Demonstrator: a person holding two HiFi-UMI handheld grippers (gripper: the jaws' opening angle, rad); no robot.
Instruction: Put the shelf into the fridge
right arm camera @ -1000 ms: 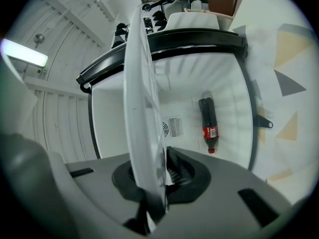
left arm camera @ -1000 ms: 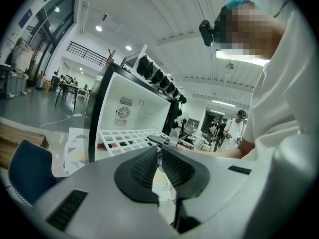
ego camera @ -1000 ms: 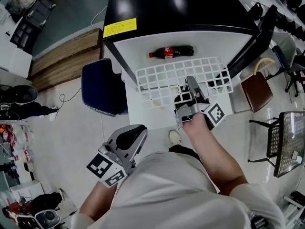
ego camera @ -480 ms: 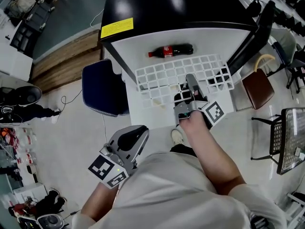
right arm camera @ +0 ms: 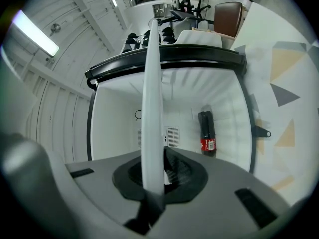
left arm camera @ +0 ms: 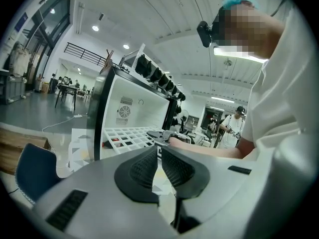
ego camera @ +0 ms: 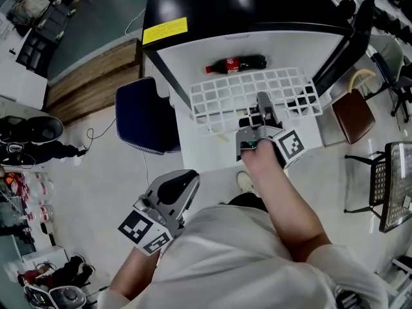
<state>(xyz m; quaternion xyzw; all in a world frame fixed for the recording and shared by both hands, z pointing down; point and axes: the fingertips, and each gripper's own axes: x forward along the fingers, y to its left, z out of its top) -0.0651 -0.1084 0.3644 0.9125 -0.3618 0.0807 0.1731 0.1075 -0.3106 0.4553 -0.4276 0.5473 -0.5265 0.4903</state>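
The white wire shelf (ego camera: 235, 96) is clamped at its near edge by the right hand-held gripper (ego camera: 262, 110), partly inside the open fridge (ego camera: 244, 8), where a cola bottle (ego camera: 235, 64) lies. The left hand-held gripper (ego camera: 175, 190) is kept by the person's waist, jaws together and empty.

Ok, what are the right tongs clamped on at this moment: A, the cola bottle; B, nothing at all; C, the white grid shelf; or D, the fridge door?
C: in the right gripper view the right tongs pinch the edge of the white shelf, while the bottle lies apart inside the fridge.
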